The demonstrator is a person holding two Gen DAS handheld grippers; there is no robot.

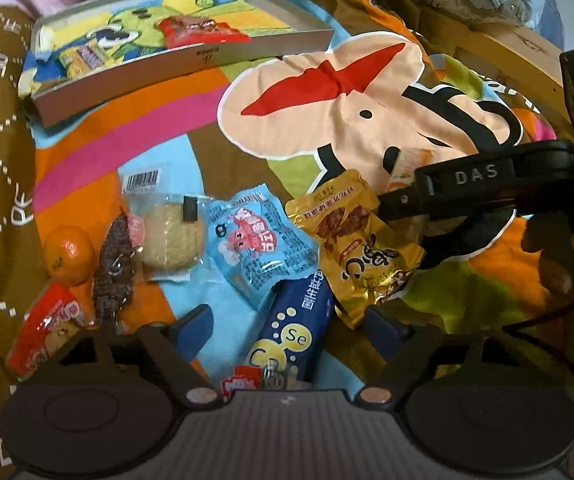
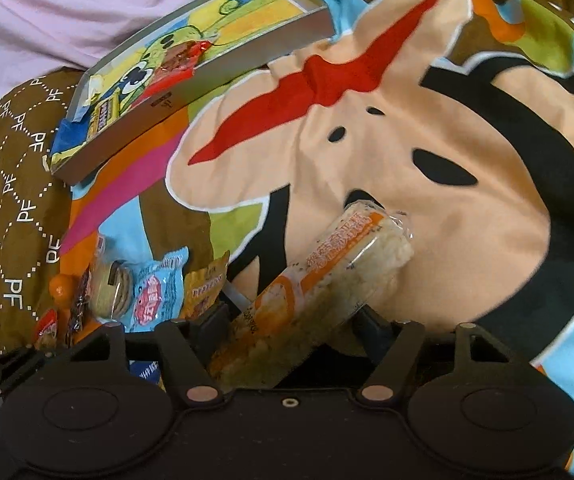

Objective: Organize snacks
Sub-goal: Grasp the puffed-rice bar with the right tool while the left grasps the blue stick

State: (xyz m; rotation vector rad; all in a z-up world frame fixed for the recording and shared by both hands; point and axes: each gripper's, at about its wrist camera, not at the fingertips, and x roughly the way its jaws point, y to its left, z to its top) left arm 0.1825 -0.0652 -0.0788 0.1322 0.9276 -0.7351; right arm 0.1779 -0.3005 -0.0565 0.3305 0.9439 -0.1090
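Note:
A shallow silver box (image 1: 207,54) (image 2: 175,100) lies at the far left with a red packet (image 1: 199,30) and a yellow packet (image 1: 83,58) inside. My right gripper (image 2: 293,320) is shut on a long rice-cracker packet (image 2: 327,276), held tilted above the bedspread. In the left wrist view the right gripper (image 1: 399,196) reaches in from the right, above a gold packet (image 1: 359,240). My left gripper (image 1: 289,328) is open, its blue fingers either side of a blue tube packet (image 1: 295,332), not touching it. A light blue packet (image 1: 259,244), a round cracker packet (image 1: 171,236) and a mandarin (image 1: 67,254) lie nearby.
Everything rests on a soft cartoon-print bedspread (image 1: 327,120). A dark brown packet (image 1: 113,268) and a red packet (image 1: 47,328) lie at the near left. Pink fabric (image 2: 67,8) lies behind the box. Wooden furniture (image 1: 519,52) stands at the far right. A hand (image 1: 559,264) grips the right tool.

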